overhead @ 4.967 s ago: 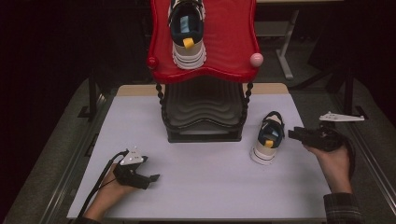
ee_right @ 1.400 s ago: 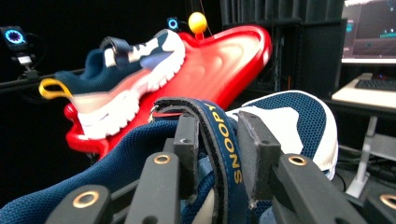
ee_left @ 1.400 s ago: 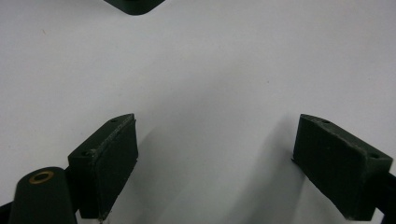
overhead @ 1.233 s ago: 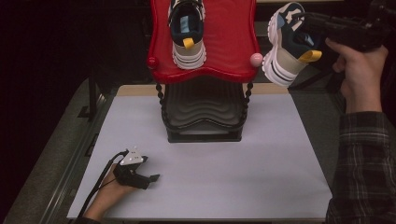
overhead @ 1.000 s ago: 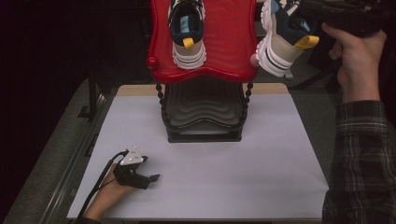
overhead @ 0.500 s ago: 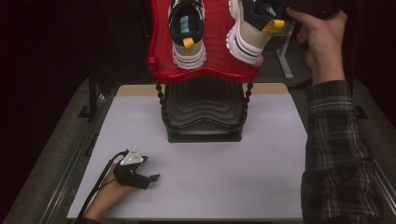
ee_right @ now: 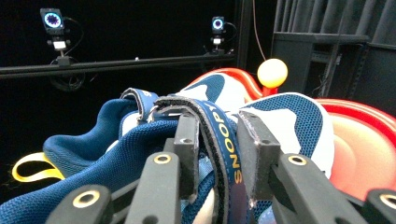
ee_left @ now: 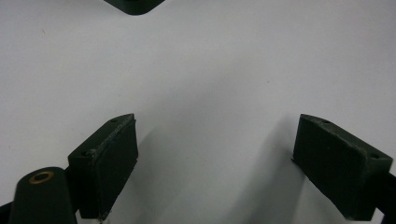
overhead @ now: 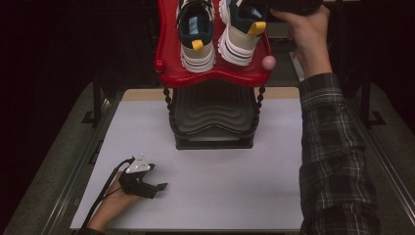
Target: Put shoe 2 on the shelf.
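Left gripper [overhead: 159,186]: resting low on the white table [overhead: 235,196] at the near left, jaws spread wide apart, nothing but bare tabletop between the pads [ee_left: 109,161]. Well apart from the rack and both shoes.

Rack base [overhead: 213,120]: black ribbed lower shelf standing mid-table, between the near edge and the red tray overhead.

Red tray [overhead: 215,76]: top shelf of the rack, wavy front rim toward the person, pink ball at its right corner.

First shoe [overhead: 195,36]: standing on the left half of the tray, heel and yellow pull tab toward the person, long axis running front to back.

Second shoe [overhead: 242,32]: at the right half of the tray, just beside the first, parallel to it, heel toward the person; whether the sole rests on the tray hard to tell.

Right gripper [ee_right: 217,140]: farthest out, reaching in from the right, jaws pinched on the blue "SNOOPY" strap [ee_right: 219,140] across the second shoe's top.

Relation that matters: shoe directly under and ahead of the right gripper, tray below; likely next, settling it straight down and letting the strap go.
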Demonstrator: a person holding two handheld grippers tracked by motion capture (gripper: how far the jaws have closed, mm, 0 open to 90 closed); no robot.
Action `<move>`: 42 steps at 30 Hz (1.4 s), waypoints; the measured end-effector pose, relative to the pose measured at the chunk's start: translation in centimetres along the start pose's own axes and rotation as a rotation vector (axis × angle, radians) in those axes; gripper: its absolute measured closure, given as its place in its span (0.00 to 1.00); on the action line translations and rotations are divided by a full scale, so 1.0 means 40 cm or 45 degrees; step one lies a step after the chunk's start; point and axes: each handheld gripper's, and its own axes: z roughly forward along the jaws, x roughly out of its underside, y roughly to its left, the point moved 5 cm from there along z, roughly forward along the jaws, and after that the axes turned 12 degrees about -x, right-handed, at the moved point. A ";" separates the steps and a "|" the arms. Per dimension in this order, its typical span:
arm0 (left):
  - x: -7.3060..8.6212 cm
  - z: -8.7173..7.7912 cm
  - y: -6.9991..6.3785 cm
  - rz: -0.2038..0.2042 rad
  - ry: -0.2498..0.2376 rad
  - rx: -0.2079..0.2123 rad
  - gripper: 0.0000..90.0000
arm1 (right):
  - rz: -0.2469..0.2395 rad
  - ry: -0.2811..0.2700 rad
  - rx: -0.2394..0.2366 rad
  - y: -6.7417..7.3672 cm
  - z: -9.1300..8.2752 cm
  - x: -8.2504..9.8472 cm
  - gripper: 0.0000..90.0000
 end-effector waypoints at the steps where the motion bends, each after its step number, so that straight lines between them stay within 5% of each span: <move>1: 0.000 0.000 0.000 0.000 0.000 0.000 0.14 | -0.009 0.010 0.005 0.001 0.005 0.000 0.78; 9: 0.000 0.000 0.000 0.002 -0.001 -0.001 0.15 | -0.086 0.087 0.014 0.018 0.036 0.011 0.77; 17: 0.000 0.000 0.000 0.002 0.000 -0.001 0.15 | -0.072 0.095 0.000 0.027 0.064 0.025 0.76; 23: 0.000 0.000 0.000 0.003 0.001 -0.002 0.15 | 0.003 0.065 -0.042 0.037 0.056 0.025 0.48; 33: 0.000 0.000 0.001 0.004 0.003 0.001 0.15 | 0.035 0.039 0.037 0.038 -0.065 0.052 0.40; 42: 0.000 0.000 0.000 0.003 0.001 0.000 0.15 | 0.107 0.025 0.082 0.038 -0.176 0.122 0.31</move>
